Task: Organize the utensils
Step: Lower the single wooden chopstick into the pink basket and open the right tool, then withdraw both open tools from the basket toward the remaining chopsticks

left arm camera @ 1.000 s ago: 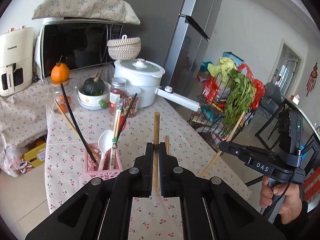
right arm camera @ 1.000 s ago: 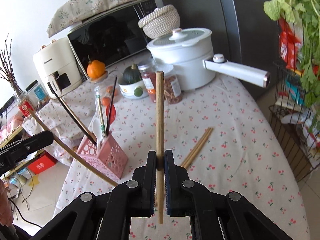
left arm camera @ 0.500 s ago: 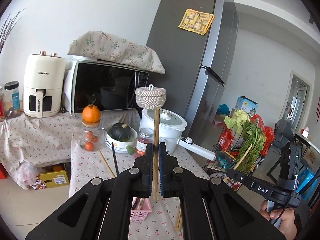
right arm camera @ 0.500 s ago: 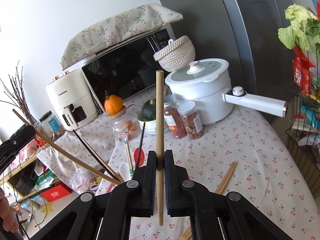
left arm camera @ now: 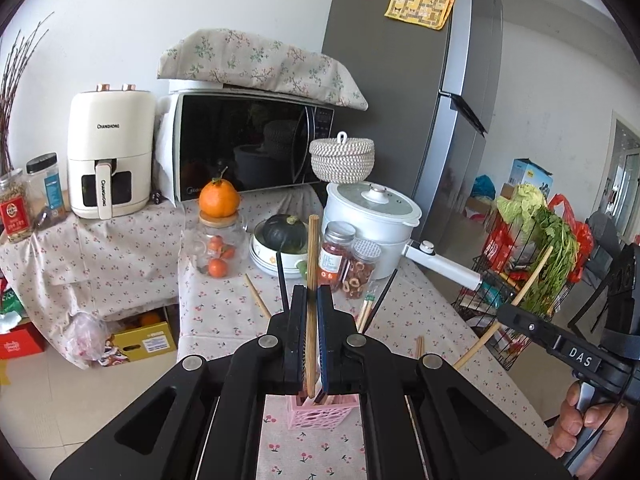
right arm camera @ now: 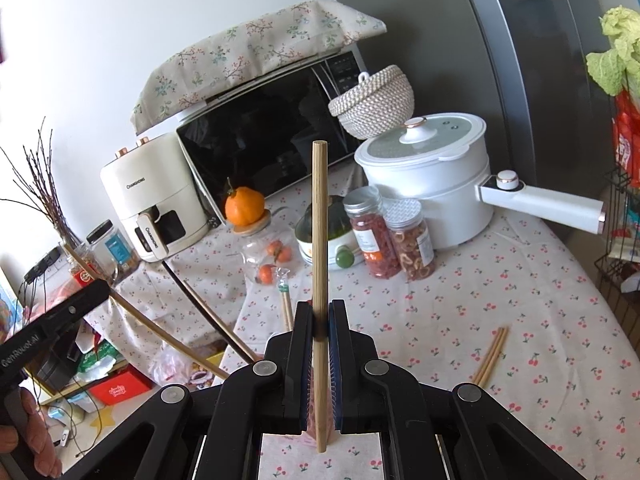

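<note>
My left gripper (left arm camera: 311,300) is shut on a wooden chopstick (left arm camera: 312,264) held upright, its lower end over the pink utensil basket (left arm camera: 320,414) that shows just below the jaws. My right gripper (right arm camera: 320,316) is shut on another wooden chopstick (right arm camera: 320,240), upright, its tip hanging above the tablecloth by the basket's pink edge (right arm camera: 310,434). The right gripper also shows in the left wrist view (left arm camera: 532,326) with its chopstick (left arm camera: 516,300) slanted. Black chopsticks (left arm camera: 282,280) stick up from the basket. Loose wooden chopsticks (right arm camera: 492,354) lie on the table.
The table with cherry-print cloth (right arm camera: 500,300) holds a white pot with long handle (right arm camera: 432,176), two jars (right arm camera: 384,232), a bowl with a squash (left arm camera: 280,240), a jar topped with an orange (left arm camera: 218,232). Microwave (left arm camera: 252,148), air fryer (left arm camera: 110,152), fridge (left arm camera: 400,100), vegetable rack (left arm camera: 532,248).
Both grippers keep their chopsticks. The left view has tilted down again and moved in over the pink basket. The right gripper has come nearer the basket, which now shows under its jaws.
</note>
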Action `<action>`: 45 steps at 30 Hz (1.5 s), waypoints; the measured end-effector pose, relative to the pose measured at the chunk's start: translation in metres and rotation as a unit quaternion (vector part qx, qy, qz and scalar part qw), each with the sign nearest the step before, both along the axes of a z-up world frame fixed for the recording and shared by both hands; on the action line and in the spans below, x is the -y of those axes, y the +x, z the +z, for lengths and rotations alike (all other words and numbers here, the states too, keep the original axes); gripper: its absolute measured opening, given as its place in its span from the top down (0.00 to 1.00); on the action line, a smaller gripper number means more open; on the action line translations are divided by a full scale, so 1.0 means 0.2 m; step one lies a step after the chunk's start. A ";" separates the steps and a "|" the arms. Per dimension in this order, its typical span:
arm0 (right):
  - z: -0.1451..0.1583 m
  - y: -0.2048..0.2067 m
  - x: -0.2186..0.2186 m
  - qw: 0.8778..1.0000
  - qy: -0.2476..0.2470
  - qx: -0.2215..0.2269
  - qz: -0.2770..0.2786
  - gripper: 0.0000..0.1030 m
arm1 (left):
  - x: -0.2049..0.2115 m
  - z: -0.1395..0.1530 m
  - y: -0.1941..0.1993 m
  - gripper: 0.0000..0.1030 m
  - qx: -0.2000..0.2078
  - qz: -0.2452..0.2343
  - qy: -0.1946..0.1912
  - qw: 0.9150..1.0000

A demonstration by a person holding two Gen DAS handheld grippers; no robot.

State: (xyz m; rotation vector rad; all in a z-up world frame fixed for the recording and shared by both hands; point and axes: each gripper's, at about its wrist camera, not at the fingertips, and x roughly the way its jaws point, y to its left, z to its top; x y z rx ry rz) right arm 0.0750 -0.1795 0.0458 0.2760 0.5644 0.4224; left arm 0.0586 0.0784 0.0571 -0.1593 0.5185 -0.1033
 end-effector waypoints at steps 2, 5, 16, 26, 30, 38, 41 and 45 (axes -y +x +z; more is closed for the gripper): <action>-0.01 0.01 -0.01 1.000 -0.001 0.001 0.000 0.95 | 0.01 -0.05 0.05 0.96 -0.021 -0.004 0.002 1.000; -0.01 0.01 -0.03 1.000 0.000 -0.001 0.001 0.95 | 0.02 -0.11 0.12 0.96 -0.041 -0.009 0.000 0.999; -0.04 0.03 -0.06 1.000 0.013 0.003 -0.001 0.95 | 0.04 -0.22 0.20 0.42 -0.069 -0.009 -0.019 0.997; 0.01 0.06 -0.17 0.998 0.029 0.051 0.003 0.95 | -0.05 -0.30 0.04 0.18 -0.111 0.013 -0.016 0.994; -0.01 0.08 -0.26 0.998 0.014 0.054 0.008 0.95 | -0.06 -0.37 0.02 0.18 -0.135 0.013 -0.002 0.991; -0.09 0.13 -0.38 0.998 -0.036 0.053 0.010 0.95 | -0.08 -0.43 0.01 0.18 -0.155 0.012 0.003 0.988; -0.14 0.16 -0.40 0.999 -0.038 0.036 0.015 0.93 | -0.07 -0.42 0.01 0.18 -0.152 0.010 0.004 0.988; -0.17 0.18 -0.40 0.999 -0.023 0.008 0.029 0.78 | -0.06 -0.41 0.00 0.18 -0.151 0.006 0.005 0.988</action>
